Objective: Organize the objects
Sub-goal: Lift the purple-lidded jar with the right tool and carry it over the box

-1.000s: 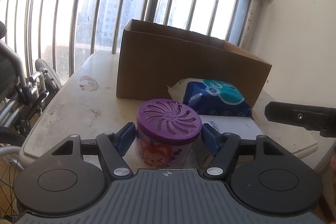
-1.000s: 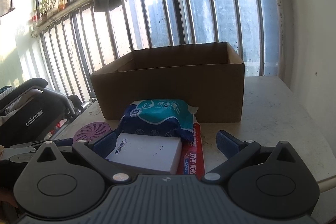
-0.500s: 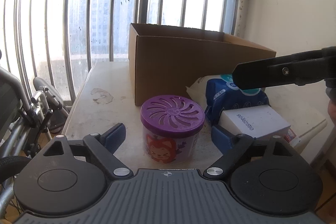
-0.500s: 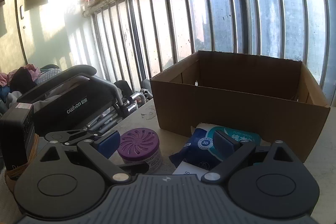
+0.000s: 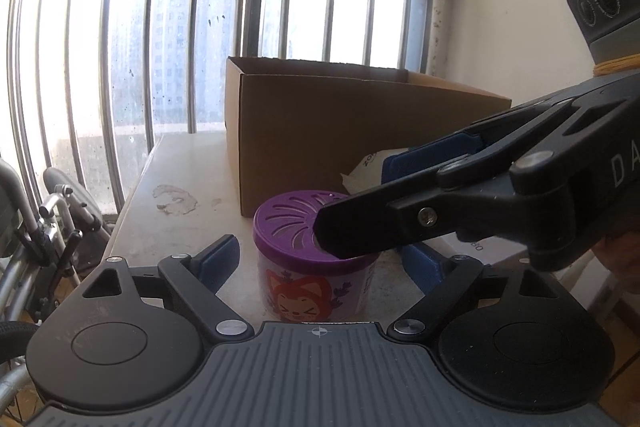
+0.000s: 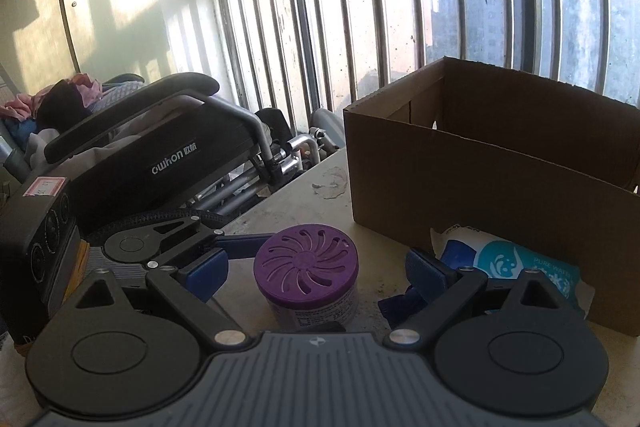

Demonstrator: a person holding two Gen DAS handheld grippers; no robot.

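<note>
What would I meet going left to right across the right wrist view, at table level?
Left gripper → purple-lidded jar → blue wipes pack, with the cardboard box standing behind the pack.

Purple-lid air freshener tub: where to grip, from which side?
Grip the air freshener tub across its straight round wall, below the overhanging purple lid, coming in level from the table's near edge. It stands upright and apart from the cardboard box. The right gripper already straddles it, jaws open.
</note>
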